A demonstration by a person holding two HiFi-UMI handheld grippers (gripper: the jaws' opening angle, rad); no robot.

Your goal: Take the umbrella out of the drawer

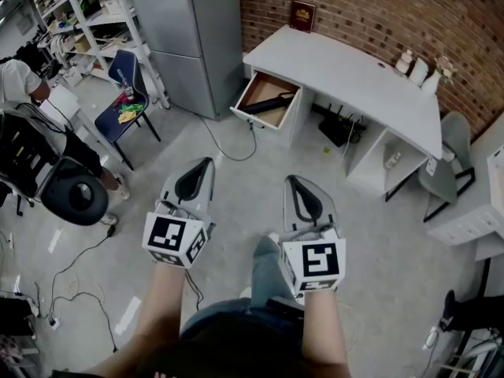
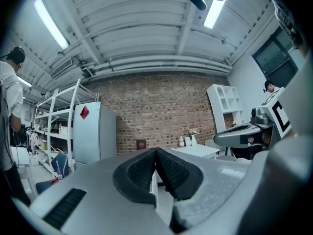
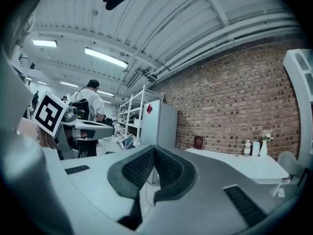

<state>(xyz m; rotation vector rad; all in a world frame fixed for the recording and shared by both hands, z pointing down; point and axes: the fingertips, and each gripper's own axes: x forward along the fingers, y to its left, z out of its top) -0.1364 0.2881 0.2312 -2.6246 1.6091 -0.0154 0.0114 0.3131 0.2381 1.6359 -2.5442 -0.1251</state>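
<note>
A black folded umbrella (image 1: 269,104) lies in the open drawer (image 1: 265,101) at the left end of a white desk (image 1: 346,73), well ahead of me in the head view. My left gripper (image 1: 206,163) and right gripper (image 1: 290,181) are held side by side over the grey floor, both pointing toward the desk and still far from it. Both are shut and hold nothing. In the left gripper view the black pads (image 2: 155,152) meet, with the desk (image 2: 195,151) just behind them. In the right gripper view the pads (image 3: 154,150) also meet, and the desk (image 3: 244,164) lies to the right.
A grey cabinet (image 1: 193,38) stands left of the desk against the brick wall (image 1: 378,6). A blue chair (image 1: 126,105), a black stool (image 1: 75,198) and metal shelves (image 1: 79,14) are at the left, with a person (image 1: 20,85) nearby. Cables (image 1: 228,144) trail on the floor. A grey chair (image 1: 455,156) sits right.
</note>
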